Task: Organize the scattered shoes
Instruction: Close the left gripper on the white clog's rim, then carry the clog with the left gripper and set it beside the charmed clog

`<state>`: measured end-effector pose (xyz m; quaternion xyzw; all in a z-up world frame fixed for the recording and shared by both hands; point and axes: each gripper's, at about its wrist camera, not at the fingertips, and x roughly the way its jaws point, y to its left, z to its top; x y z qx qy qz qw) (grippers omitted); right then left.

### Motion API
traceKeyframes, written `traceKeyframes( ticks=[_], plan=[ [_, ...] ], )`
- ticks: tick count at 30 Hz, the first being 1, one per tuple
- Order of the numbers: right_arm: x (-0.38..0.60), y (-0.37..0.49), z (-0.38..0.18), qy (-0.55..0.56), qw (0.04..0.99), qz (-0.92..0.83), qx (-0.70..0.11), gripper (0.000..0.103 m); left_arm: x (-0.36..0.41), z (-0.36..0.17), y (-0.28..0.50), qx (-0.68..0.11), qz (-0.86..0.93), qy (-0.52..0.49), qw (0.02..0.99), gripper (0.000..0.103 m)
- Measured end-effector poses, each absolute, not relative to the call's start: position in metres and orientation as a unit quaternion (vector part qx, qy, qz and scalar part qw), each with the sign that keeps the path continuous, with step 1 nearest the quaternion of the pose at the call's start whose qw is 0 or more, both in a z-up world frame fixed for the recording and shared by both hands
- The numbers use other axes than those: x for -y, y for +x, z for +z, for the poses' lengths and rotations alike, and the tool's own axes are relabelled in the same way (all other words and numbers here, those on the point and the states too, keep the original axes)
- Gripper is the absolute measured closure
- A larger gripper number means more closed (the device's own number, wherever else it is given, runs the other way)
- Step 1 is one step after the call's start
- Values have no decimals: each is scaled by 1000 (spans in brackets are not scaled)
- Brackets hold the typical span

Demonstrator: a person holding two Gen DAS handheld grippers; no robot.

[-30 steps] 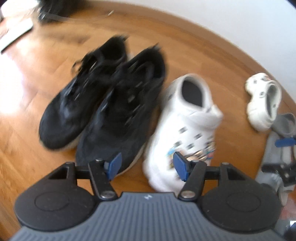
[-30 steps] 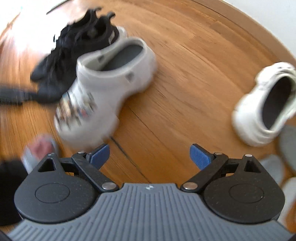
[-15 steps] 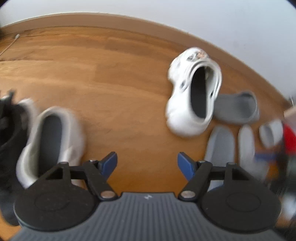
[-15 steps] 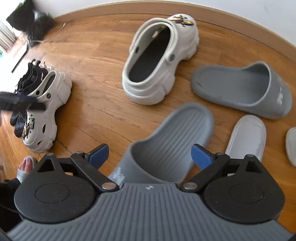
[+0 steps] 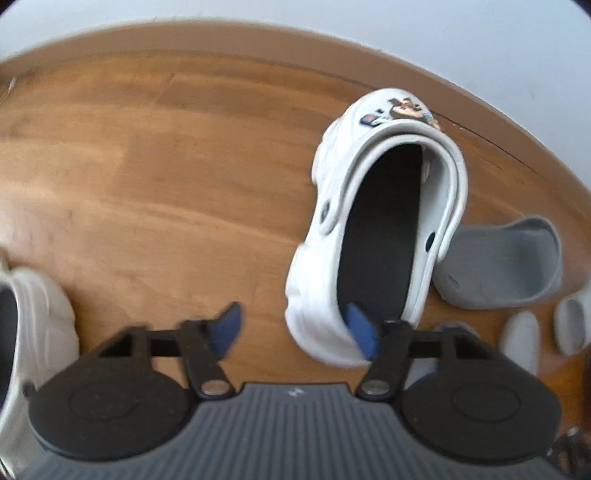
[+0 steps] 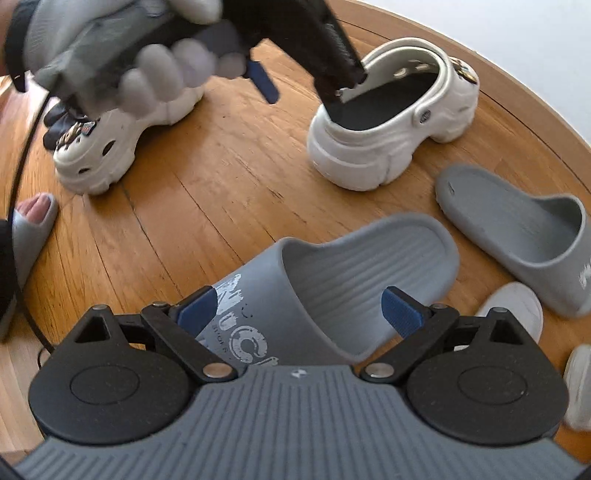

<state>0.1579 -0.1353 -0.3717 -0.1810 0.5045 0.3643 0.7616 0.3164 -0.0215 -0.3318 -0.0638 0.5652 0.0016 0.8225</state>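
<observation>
A white clog (image 5: 373, 229) with charms on its toe stands on the wooden floor (image 5: 166, 184). My left gripper (image 5: 293, 328) is at its heel: one fingertip is inside the opening, the other outside with a gap. The jaws are closing around the heel wall. The right wrist view shows this clog (image 6: 391, 122) and a gloved hand (image 6: 147, 55) holding the left gripper (image 6: 303, 88). My right gripper (image 6: 299, 310) stands open, low over a grey slide (image 6: 332, 280) whose strap lies between its fingers.
The matching white clog (image 6: 122, 136) stands at the left beside black sneakers (image 6: 55, 125). A second grey slide (image 6: 517, 236) and white slippers (image 6: 513, 306) lie at the right. A person's foot in a grey slipper (image 6: 33, 214) is at the left edge. Skirting board and wall (image 5: 369, 22) run behind.
My left gripper swung right from the black sneakers and first clog to the other clog, dropped onto its heel and narrowed. My right gripper came over the grey slide and sank closer.
</observation>
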Motion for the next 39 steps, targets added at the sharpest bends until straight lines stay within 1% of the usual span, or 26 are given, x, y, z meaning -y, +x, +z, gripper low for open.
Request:
traceKeyframes(
  ticks=[1,2,3,4,10,14,18,20,22,23,25,27,30,33,35,37,38,39],
  plan=[
    [136,162,-372,-181,764,361,-504,6,20,-331,318,-563,3,-60,825,74],
    [137,166,-372,-181,766,358,-503,6,15,-331,316,-560,7,-61,826,77],
    [142,171,-371,-179,769,354,-502,6,12,-331,315,-556,10,-53,829,80],
    [146,176,-369,-178,771,350,-501,6,8,-331,313,-552,14,-46,832,80],
    [155,193,-368,-187,787,332,-485,6,-16,-333,309,-526,33,3,850,79],
    [157,203,-365,-197,794,336,-466,6,-36,-337,306,-482,76,64,870,77],
    [159,213,-365,-201,799,333,-460,5,-64,-332,316,-479,129,34,868,75],
    [160,216,-366,-201,799,330,-461,5,-76,-321,316,-473,136,5,871,69],
    [160,218,-368,-204,798,330,-460,5,-84,-303,313,-464,128,-34,876,55],
    [161,218,-369,-207,798,331,-459,5,-85,-293,311,-461,117,-56,878,51],
    [159,216,-371,-208,797,333,-459,5,-80,-283,311,-472,75,-97,873,36],
    [158,215,-372,-210,793,337,-461,5,-66,-288,325,-499,33,-124,857,29],
    [155,213,-375,-217,789,340,-463,5,-46,-296,346,-535,-25,-160,829,24],
    [150,210,-373,-222,786,348,-460,5,-35,-313,366,-551,-11,-157,820,24],
    [146,209,-370,-221,786,351,-458,5,-38,-329,378,-577,-19,-177,797,28],
    [145,211,-367,-209,786,352,-463,5,-33,-332,377,-571,-47,-169,802,59],
    [145,211,-367,-204,786,353,-466,5,-30,-331,375,-562,-65,-162,809,68],
    [145,211,-366,-200,785,353,-468,5,-27,-330,373,-553,-80,-152,815,84]
  ],
)
